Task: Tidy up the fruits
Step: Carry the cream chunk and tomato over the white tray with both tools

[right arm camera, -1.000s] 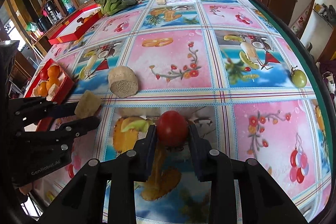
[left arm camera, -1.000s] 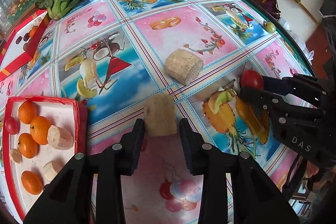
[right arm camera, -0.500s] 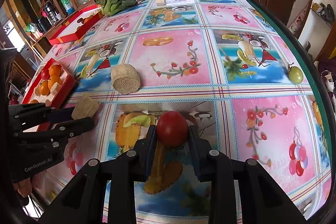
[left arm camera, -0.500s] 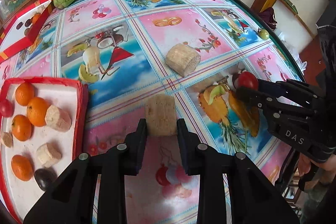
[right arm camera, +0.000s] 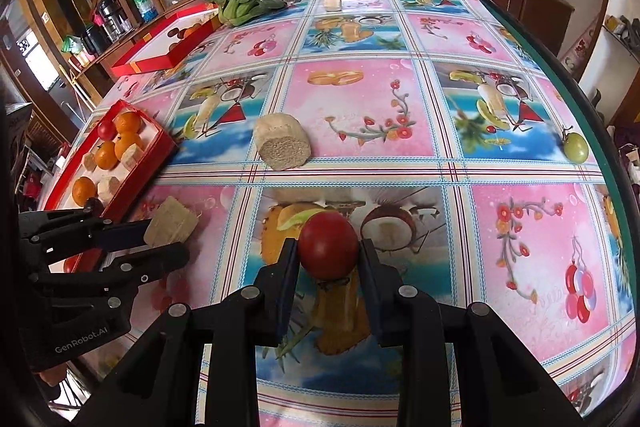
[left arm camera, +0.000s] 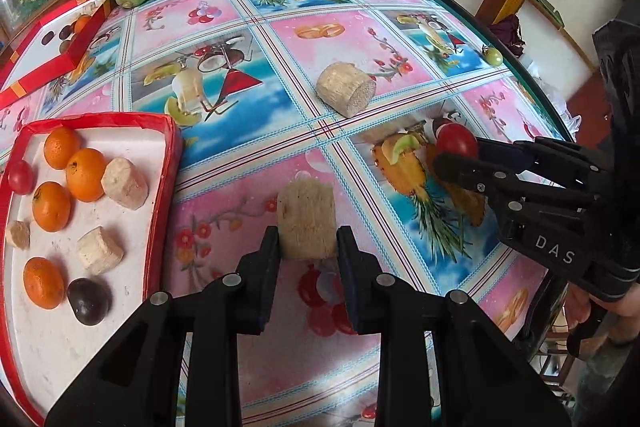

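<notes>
Between left gripper (left arm camera: 307, 243) fingers (left arm camera: 267, 255), beige chunk (left arm camera: 306, 223); right gripper (right arm camera: 328, 259), tomato (right arm camera: 328, 245).

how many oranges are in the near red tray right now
5, all in the near red tray: two at the far end, one mid-left, one at the near left, and one only the right wrist view separates. Others may be hidden.

A cut chunk (left arm camera: 306, 223) is held in the left gripper (left arm camera: 307, 247) just right of the tray (left arm camera: 164, 195), a tomato (right arm camera: 328, 245) in the right gripper (right arm camera: 329, 259), with a second chunk (right arm camera: 282, 143) lying behind both on the table (right arm camera: 360, 99).
</notes>
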